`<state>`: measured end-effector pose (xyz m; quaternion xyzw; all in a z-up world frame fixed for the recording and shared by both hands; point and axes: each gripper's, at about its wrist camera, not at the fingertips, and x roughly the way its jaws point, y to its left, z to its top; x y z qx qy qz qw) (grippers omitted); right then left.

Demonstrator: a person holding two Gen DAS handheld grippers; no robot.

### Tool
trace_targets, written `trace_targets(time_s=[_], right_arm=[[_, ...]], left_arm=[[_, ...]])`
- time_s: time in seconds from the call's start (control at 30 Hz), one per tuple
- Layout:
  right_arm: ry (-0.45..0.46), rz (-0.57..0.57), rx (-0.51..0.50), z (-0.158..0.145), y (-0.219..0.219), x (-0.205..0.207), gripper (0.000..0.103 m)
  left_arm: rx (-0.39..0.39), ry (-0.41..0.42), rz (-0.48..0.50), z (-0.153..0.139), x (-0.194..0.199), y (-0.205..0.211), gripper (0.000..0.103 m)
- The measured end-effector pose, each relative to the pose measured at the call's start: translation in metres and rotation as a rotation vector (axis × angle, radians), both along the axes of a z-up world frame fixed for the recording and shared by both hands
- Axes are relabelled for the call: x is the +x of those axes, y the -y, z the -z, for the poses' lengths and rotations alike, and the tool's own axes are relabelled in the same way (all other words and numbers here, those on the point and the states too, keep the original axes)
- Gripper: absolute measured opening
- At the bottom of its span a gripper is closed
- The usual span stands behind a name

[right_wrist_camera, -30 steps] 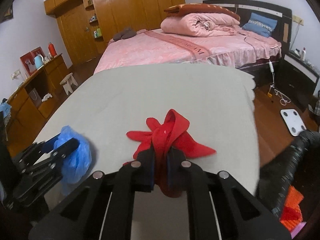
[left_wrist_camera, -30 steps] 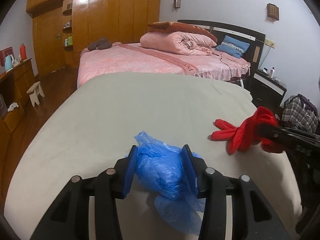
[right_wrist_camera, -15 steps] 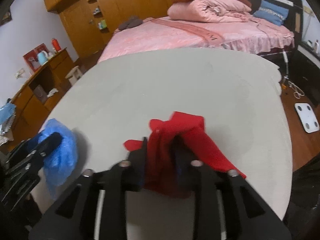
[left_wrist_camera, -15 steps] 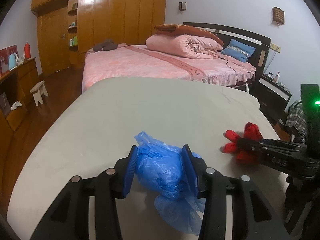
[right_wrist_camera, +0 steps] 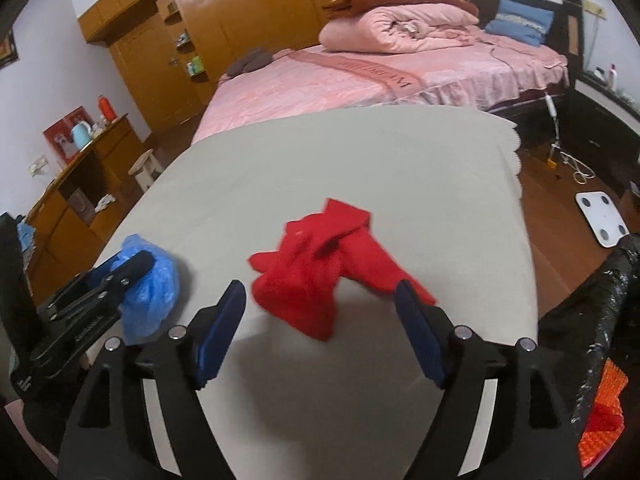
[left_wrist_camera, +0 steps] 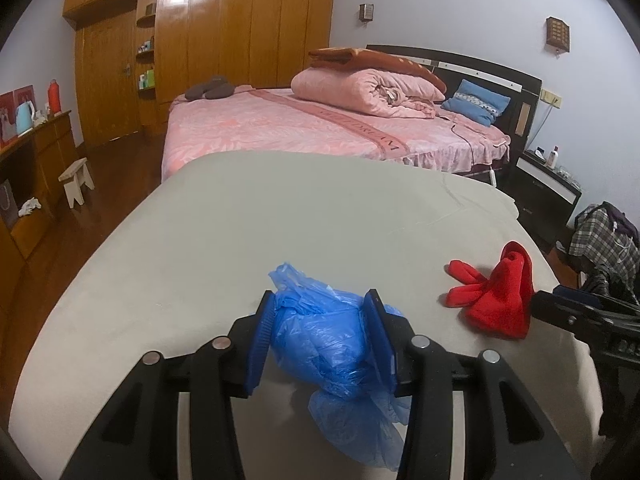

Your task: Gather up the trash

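A crumpled blue plastic bag (left_wrist_camera: 332, 340) hangs between the pads of my left gripper (left_wrist_camera: 322, 312), which is shut on it just above the beige table cover (left_wrist_camera: 280, 208). The same blue bag (right_wrist_camera: 150, 280) shows at the left of the right wrist view, with the left gripper (right_wrist_camera: 128, 272) around it. A red cloth (right_wrist_camera: 320, 264) lies loose on the cover. My right gripper (right_wrist_camera: 320, 300) stands just behind it, its jaws opening wide, and the pads do not press the cloth. From the left wrist view the red cloth (left_wrist_camera: 496, 300) lies to the right.
A pink bed (left_wrist_camera: 320, 128) with a rolled quilt stands beyond the table. A black trash bag (right_wrist_camera: 600, 304) and an orange item (right_wrist_camera: 604, 404) sit at the right edge. A white scale (right_wrist_camera: 604, 224) lies on the wooden floor, and a dresser (right_wrist_camera: 68, 200) stands left.
My right gripper has let go of the red cloth and its jaws have spread wide; the cloth now rests on the cover. The left gripper still holds the blue bag in place.
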<state>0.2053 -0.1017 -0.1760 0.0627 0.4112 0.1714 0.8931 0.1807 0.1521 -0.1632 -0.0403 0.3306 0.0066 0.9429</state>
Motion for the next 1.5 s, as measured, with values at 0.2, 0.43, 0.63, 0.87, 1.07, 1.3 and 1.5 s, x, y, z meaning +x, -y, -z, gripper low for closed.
trace_targets(time_s=[0.2,0.43,0.63,0.87,1.07,1.3,1.5], right_arm=[[0.006,0.007,-0.023,0.01,-0.008,0.023,0.077],[-0.018,-0.004,-0.064,0.022,-0.025,0.038,0.077],[-0.026,-0.025,-0.086,0.026,-0.035,0.039,0.063],[-0.024,-0.071,-0.1,0.027,-0.043,0.035,0.024],[-0.01,-0.068,-0.068,0.02,-0.036,0.024,0.018],[0.022,-0.052,-0.041,0.001,-0.023,0.008,0.018],[0.066,-0.057,-0.044,-0.019,-0.012,-0.009,0.018]], left_arm=[[0.011,-0.002,0.005,0.0,0.008,0.002,0.045],[0.019,-0.016,-0.006,0.001,0.018,0.0,0.045],[0.018,-0.024,-0.006,0.002,0.019,-0.001,0.045],[0.009,-0.032,-0.012,0.002,0.022,-0.004,0.045],[0.018,-0.02,-0.013,-0.001,0.02,-0.003,0.045],[0.025,-0.004,0.001,-0.01,0.008,0.007,0.045],[0.029,0.008,0.014,-0.021,-0.005,0.017,0.045]])
